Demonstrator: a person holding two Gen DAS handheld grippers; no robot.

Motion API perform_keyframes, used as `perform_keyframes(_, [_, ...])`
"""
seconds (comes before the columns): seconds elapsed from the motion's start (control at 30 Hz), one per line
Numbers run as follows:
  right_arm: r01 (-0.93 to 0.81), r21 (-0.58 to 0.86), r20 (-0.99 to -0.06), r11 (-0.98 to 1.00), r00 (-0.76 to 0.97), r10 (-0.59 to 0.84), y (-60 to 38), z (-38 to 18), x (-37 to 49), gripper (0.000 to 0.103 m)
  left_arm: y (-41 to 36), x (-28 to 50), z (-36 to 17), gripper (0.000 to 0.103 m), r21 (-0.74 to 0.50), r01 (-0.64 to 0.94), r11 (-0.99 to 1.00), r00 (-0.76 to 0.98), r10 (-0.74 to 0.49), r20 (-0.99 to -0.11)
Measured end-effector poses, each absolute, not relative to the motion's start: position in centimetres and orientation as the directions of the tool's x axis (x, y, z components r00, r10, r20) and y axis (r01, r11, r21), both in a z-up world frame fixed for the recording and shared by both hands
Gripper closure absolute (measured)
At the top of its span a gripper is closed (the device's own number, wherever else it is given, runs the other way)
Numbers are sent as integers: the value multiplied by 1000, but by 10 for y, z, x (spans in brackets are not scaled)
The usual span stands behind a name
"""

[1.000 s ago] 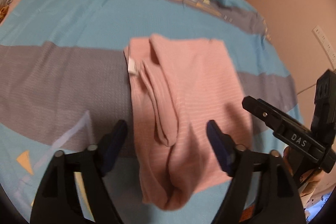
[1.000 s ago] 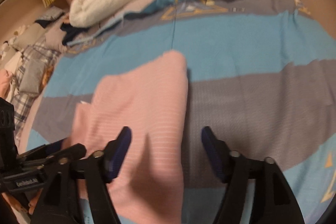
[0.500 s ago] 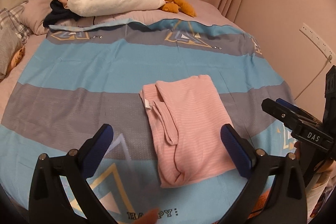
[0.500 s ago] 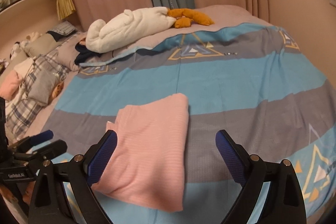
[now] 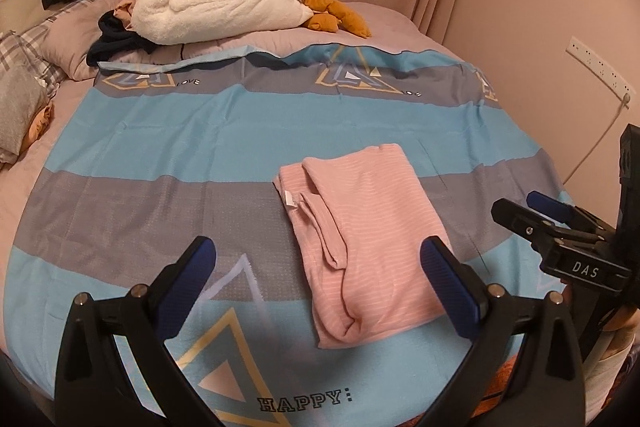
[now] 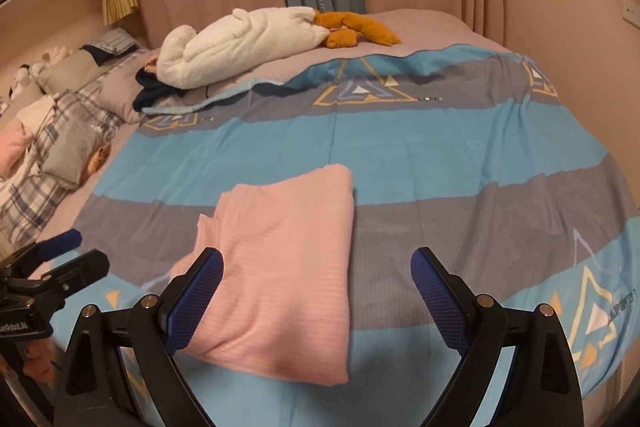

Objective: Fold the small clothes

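Observation:
A pink striped garment (image 5: 368,239) lies folded into a neat rectangle on the blue and grey bedspread (image 5: 180,147), near the bed's front edge. It also shows in the right wrist view (image 6: 280,263). My left gripper (image 5: 320,287) is open and empty, held above and in front of the garment. My right gripper (image 6: 316,291) is open and empty, also back from the garment. The right gripper shows at the right edge of the left wrist view (image 5: 560,231), and the left gripper at the left edge of the right wrist view (image 6: 52,267).
A white plush toy (image 5: 216,7) with orange feet (image 5: 336,17) lies at the head of the bed, next to dark clothing (image 5: 116,39). Pillows (image 6: 48,163) are piled at the left. A wall (image 5: 560,27) with a socket strip (image 5: 598,67) stands on the right.
Both grippers have pulled back and up from the folded pink garment and have opened wider. The garment lies still on the bed.

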State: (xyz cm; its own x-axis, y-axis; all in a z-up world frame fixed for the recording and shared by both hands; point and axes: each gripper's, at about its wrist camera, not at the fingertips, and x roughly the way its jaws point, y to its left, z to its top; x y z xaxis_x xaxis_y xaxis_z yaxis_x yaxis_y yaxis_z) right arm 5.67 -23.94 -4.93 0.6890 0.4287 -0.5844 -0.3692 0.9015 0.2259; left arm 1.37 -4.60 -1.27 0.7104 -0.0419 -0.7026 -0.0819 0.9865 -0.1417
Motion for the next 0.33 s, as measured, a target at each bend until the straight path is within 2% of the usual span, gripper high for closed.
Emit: perform_keyframes(0.33, [-368, 211, -596, 905, 686, 418, -234, -49, 52, 9, -48, 12, -14, 0, -157, -73, 985, 710, -59, -702])
